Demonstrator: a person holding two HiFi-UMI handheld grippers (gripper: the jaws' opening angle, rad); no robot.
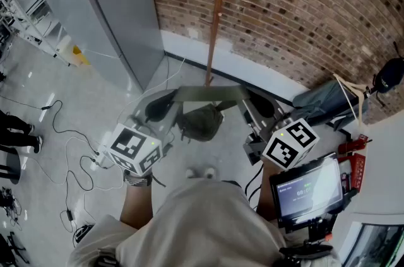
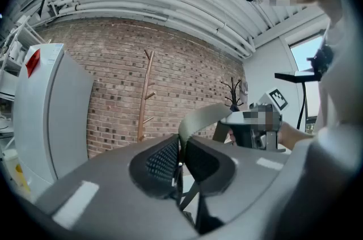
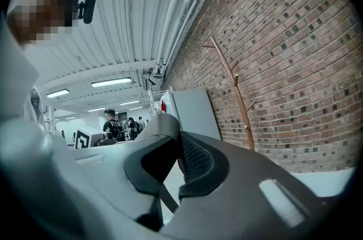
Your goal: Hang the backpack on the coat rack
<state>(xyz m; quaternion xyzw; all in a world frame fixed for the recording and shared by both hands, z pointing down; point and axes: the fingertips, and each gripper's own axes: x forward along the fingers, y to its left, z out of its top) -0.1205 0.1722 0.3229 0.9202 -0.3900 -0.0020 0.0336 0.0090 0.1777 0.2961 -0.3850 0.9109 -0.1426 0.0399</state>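
An olive backpack [image 1: 202, 122] hangs from its wide strap [image 1: 208, 94], which is stretched level between my two grippers. My left gripper [image 1: 162, 105] is shut on the strap's left end, and my right gripper [image 1: 257, 105] is shut on its right end. In the left gripper view the strap [image 2: 201, 118] arches out of the pinched left gripper [image 2: 181, 156]. The right gripper view shows the strap [image 3: 161, 122] clamped in the right gripper [image 3: 178, 154]. The wooden coat rack [image 1: 214, 13] stands against the brick wall just beyond the backpack, with its pegs [image 2: 148, 96] above strap height.
A tall grey cabinet [image 1: 101, 13] stands left of the rack. Cables [image 1: 69, 155] trail over the floor at the left. A grey seat [image 1: 328, 98], a black stand [image 1: 388, 76] and a small screen [image 1: 309, 187] are at the right. People stand far off [image 3: 113, 122].
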